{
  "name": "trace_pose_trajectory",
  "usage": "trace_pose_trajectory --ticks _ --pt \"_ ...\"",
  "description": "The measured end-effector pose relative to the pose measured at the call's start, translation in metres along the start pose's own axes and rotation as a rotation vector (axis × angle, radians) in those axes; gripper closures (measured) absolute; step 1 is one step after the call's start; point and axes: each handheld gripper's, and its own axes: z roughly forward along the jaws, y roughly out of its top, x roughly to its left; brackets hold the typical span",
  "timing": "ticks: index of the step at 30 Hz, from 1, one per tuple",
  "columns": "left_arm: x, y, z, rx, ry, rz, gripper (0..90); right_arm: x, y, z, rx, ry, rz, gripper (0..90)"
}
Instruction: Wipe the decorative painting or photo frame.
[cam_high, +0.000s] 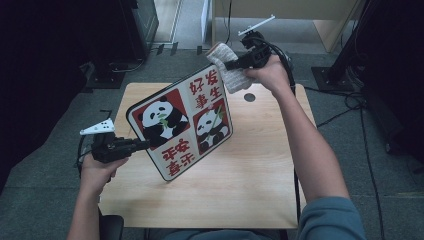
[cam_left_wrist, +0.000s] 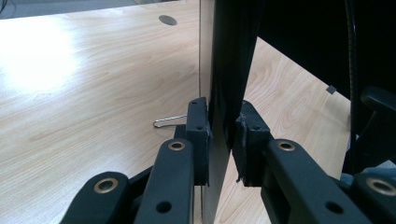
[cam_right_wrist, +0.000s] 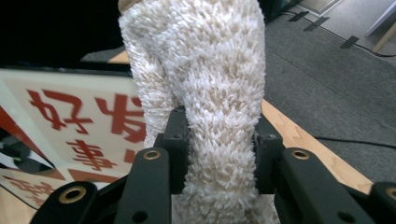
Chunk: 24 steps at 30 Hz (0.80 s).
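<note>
Gripping one panda sign (cam_high: 180, 125) by its nine-o'clock edge, the left tool (cam_high: 142, 145) holds it tilted above the counter (cam_high: 260, 170), whose six-o'clock half lies bare. At the sign's one-o'clock corner, the right tool (cam_high: 231, 64) clamps one fluffy cloth (cam_high: 227, 70) against it.

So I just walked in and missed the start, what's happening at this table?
A person is working with a two-jaw gripper in each hand. The left gripper is clamped on the edge of a panda picture board, holding it tilted above the wooden table. The right gripper is shut on a fluffy white cloth, held at the board's upper corner by the red characters. It looks like the board is about to be wiped.
</note>
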Motion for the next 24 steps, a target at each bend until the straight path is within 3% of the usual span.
trace_pose_trajectory --ticks 11,12,13,15,24 --pt "0.0 0.0 0.0 0.0 -0.001 0.001 78.7 -0.004 -0.02 0.009 -0.047 -0.01 0.0 68.4" --pt "0.0 0.0 0.0 0.0 0.0 0.0 78.7 -0.004 -0.021 0.01 -0.051 -0.015 0.005 68.4" --pt "0.0 0.0 0.0 0.0 0.0 0.001 78.7 -0.003 -0.025 0.011 -0.068 -0.059 -0.009 68.4" --pt "0.0 0.0 0.0 0.001 0.001 0.002 78.6 -0.002 -0.029 0.014 -0.073 -0.076 -0.011 68.4" --pt "0.0 0.0 0.0 0.003 -0.001 0.002 78.6 -0.002 -0.048 0.025 -0.133 -0.055 0.037 68.7"
